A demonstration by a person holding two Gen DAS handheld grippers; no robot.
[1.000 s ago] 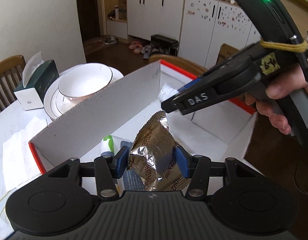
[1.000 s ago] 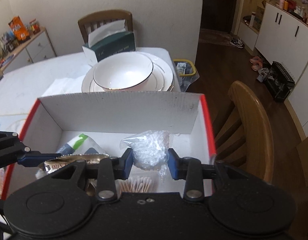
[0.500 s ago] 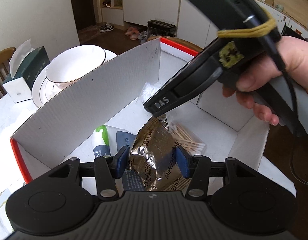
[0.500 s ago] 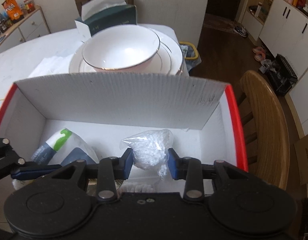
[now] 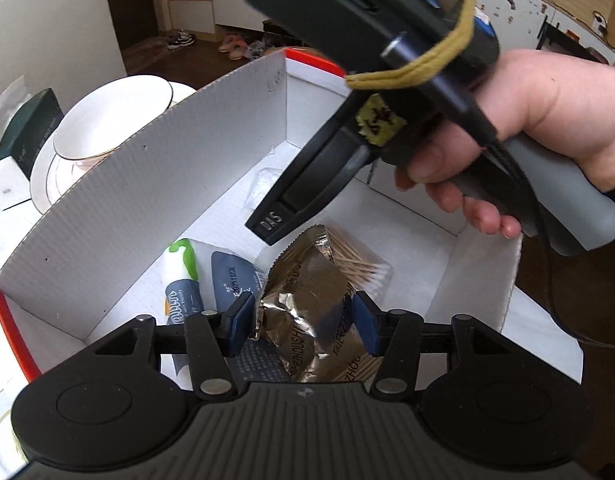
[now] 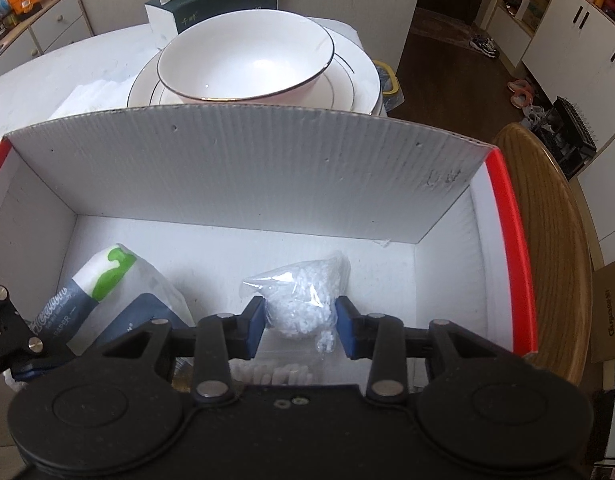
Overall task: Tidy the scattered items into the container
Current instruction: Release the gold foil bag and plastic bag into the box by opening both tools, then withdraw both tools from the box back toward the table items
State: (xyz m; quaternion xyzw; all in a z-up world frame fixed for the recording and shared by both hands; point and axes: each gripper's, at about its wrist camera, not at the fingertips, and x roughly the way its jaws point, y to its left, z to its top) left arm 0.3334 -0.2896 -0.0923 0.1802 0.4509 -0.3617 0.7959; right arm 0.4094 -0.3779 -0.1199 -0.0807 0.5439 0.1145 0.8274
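A white cardboard box with red edges [image 5: 107, 208] [image 6: 267, 168] sits on the table. My left gripper [image 5: 301, 322] is shut on a crumpled gold foil snack packet [image 5: 307, 300], held low inside the box. My right gripper [image 6: 301, 320] is shut on a clear bag of small white pieces [image 6: 303, 296], also low inside the box; it shows from the side in the left wrist view [image 5: 267, 224]. In the box lie a white tube with a green tip [image 5: 179, 280] [image 6: 95, 276], a dark blue sachet [image 5: 233, 276] and a pack of cotton swabs [image 5: 359, 264].
A white bowl on stacked plates [image 6: 247, 60] [image 5: 107, 120] stands just behind the box. A dark green tissue box [image 6: 215, 0] is behind that. A wooden chair [image 6: 547, 220] stands right of the box, by the table edge.
Both grippers have moved down deeper into the box with their items still held. The box walls now loom larger in both views.
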